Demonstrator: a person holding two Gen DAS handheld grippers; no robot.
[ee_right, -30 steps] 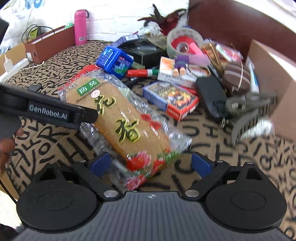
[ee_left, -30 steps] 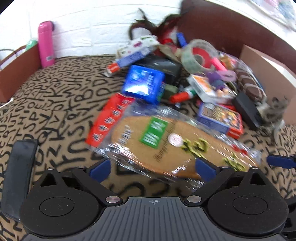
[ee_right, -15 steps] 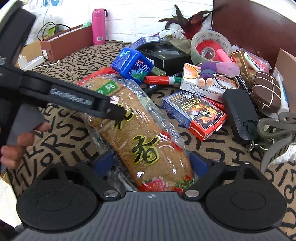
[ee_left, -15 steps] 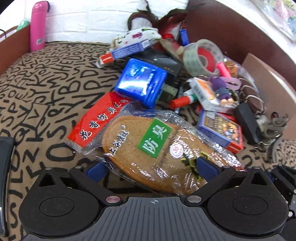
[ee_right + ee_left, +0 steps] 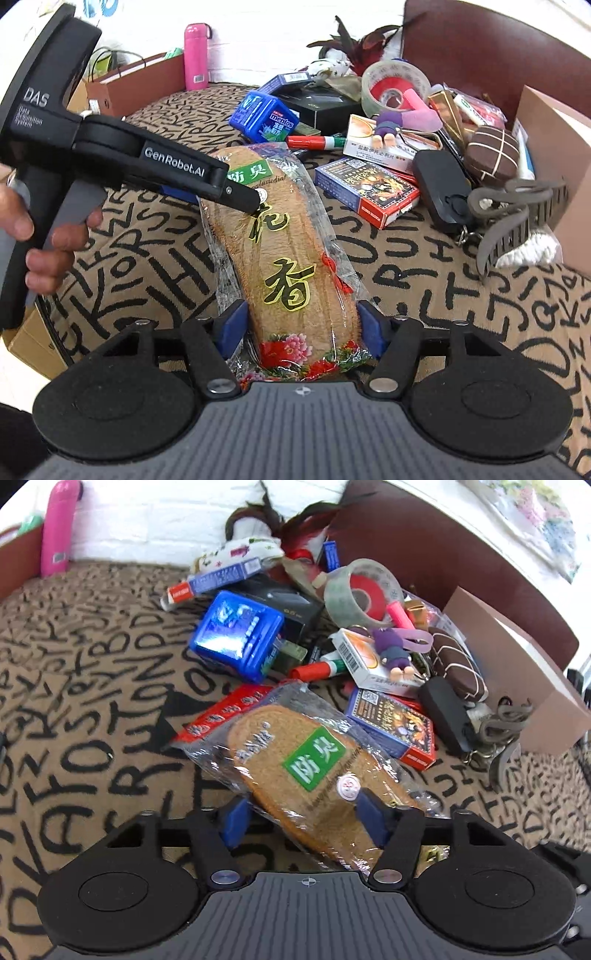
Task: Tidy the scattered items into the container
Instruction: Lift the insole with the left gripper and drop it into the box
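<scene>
A brown insole in a clear plastic pack (image 5: 295,760) (image 5: 295,266) lies on the letter-print cloth. My left gripper (image 5: 304,821) has closed its blue pads on the pack's green-label end. My right gripper (image 5: 301,334) has closed its pads on the flower-print end. The left gripper (image 5: 236,195) also shows in the right wrist view, reaching in from the left. A cardboard box (image 5: 517,672) (image 5: 554,155) stands at the right. Scattered items are piled behind the insole.
The pile holds a blue mint tub (image 5: 236,635), a tape roll (image 5: 364,590), a card deck (image 5: 391,727), a black key fob (image 5: 441,188), a grey hair claw (image 5: 513,225) and a red packet (image 5: 221,720). A pink bottle (image 5: 59,528) stands at the back left.
Both grippers have moved in on the insole pack and closed on its two ends. The pack has turned lengthwise towards the right gripper.
</scene>
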